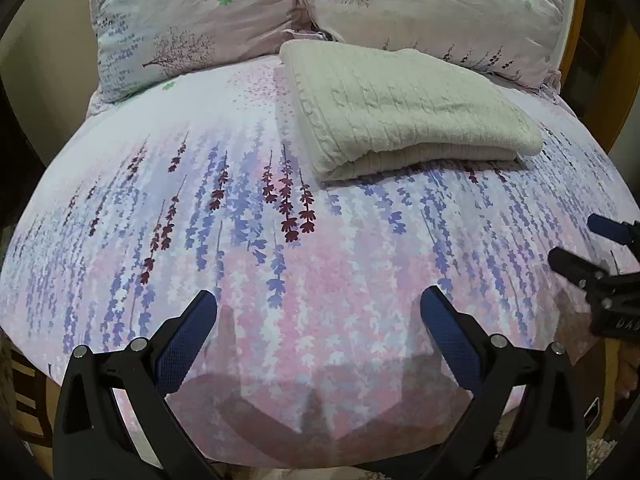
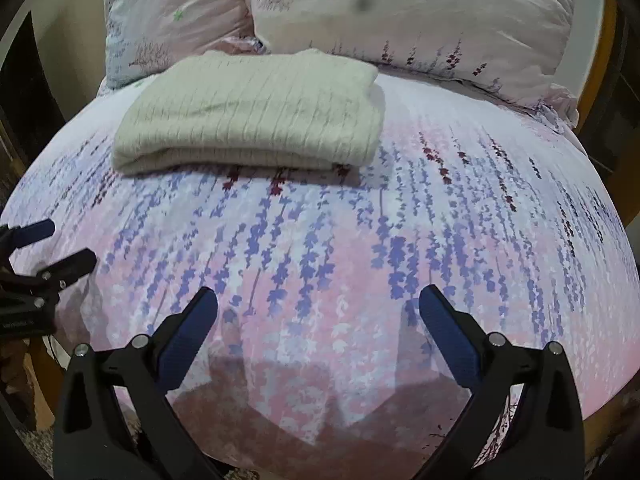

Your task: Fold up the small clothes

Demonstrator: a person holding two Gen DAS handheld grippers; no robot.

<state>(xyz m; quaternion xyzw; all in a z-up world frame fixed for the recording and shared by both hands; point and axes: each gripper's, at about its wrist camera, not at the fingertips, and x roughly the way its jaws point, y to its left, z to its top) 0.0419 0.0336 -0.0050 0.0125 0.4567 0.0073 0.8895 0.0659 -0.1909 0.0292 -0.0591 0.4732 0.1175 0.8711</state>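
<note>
A cream ribbed knit garment [image 1: 404,112] lies folded in a thick rectangle on the floral bedsheet [image 1: 280,248], near the pillows; it also shows in the right wrist view [image 2: 256,116]. My left gripper [image 1: 318,304] is open and empty, hovering over the sheet well in front of the garment. My right gripper [image 2: 318,304] is open and empty too, over the near part of the bed. The right gripper shows at the right edge of the left wrist view [image 1: 576,240], and the left gripper at the left edge of the right wrist view [image 2: 68,242].
Two floral pillows [image 1: 192,20] [image 1: 440,4] lean at the head of the bed behind the garment. A wooden bed frame [image 2: 600,92] shows at the right. The bed's near edge drops off just below the grippers.
</note>
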